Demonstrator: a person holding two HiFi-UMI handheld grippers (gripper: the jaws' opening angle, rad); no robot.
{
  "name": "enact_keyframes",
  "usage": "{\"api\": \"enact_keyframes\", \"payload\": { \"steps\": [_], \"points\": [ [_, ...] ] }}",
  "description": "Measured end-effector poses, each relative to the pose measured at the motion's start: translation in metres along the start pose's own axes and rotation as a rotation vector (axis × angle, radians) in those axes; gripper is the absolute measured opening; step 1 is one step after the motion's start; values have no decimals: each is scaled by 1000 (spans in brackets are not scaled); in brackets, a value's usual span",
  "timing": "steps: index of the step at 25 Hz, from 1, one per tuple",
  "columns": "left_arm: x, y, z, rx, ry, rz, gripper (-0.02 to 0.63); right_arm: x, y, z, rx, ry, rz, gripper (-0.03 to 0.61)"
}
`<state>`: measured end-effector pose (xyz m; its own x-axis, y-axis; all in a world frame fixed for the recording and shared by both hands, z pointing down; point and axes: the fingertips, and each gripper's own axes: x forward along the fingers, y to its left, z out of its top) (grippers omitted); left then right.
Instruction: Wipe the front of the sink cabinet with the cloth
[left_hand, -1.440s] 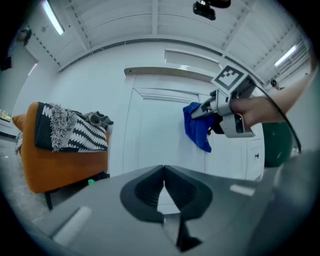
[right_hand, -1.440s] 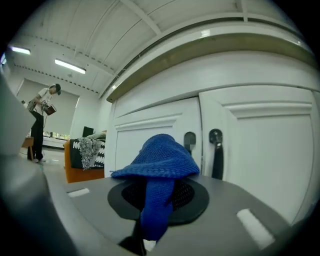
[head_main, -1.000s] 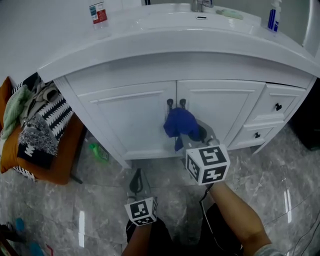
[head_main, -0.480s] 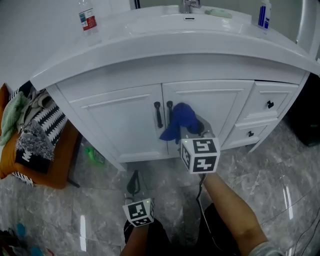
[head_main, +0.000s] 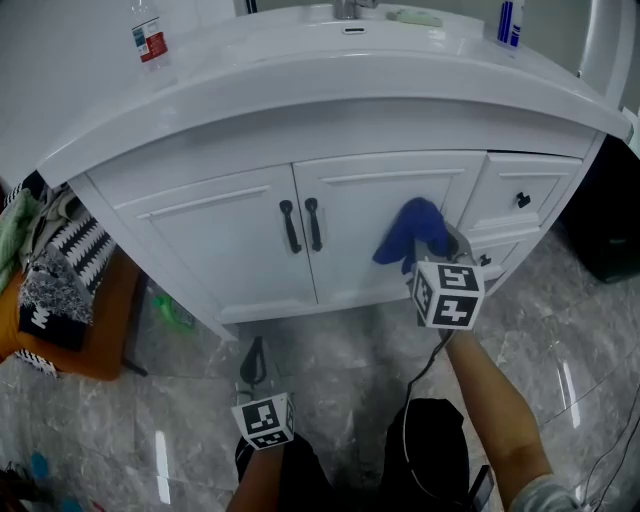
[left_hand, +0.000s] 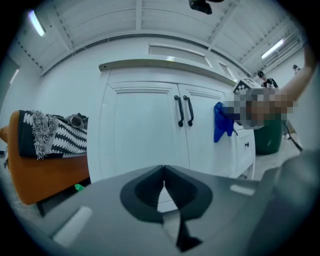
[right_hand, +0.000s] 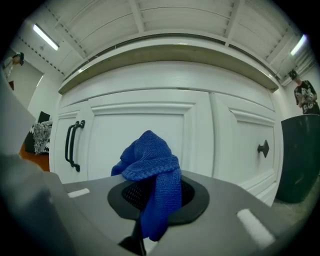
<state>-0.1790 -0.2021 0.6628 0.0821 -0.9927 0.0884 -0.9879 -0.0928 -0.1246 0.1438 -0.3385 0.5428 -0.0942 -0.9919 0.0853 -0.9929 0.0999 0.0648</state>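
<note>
Right gripper (head_main: 436, 241) fingers pinch the blue cloth (head_main: 405, 232) by the sink cabinet (head_main: 230, 240); left gripper (head_main: 254, 352) fingers pressed together

Likely bathroom, sink cabinet (head_main: 225, 245), marble floor (head_main: 335, 355)

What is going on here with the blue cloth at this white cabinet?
A person holds a gripper in each hand. The right gripper is shut on a blue cloth and holds it at the right door of the sink cabinet, beside the drawers. The left gripper is shut and empty, low above the floor.
</note>
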Motion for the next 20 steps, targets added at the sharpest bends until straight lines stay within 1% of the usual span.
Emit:
{"api": "enact_keyframes", "payload": {
  "steps": [3, 6, 8, 10, 13, 15, 17, 20],
  "points": [
    [2, -8, -1, 9, 2, -16, 9, -2, -21, -16, -45, 29, -38, 69],
    [2, -13, 0, 11, 1, -23, 9, -3, -28, -26, -114, 12, -54, 69],
    [1, -15, 2, 19, -6, -27, 9, -3, -30, -31, -133, -1, -68, 69],
    [0, -16, 3, 30, -10, -31, 9, -3, -33, -39, -128, 1, -81, 69],
    [-2, -12, 4, 33, -7, -20, 11, -1, -35, -65, -105, 57, -81, 69],
    [-4, -8, 5, 21, -5, -8, 9, 1, -36, -82, -117, 82, -81, 71],
    [-6, -8, 8, 15, -5, -8, 9, 1, -36, -89, -130, 81, -93, 71],
    [-8, -10, 10, 17, -11, -19, 9, 2, -35, -91, -97, 73, -116, 71]
  ]
}}
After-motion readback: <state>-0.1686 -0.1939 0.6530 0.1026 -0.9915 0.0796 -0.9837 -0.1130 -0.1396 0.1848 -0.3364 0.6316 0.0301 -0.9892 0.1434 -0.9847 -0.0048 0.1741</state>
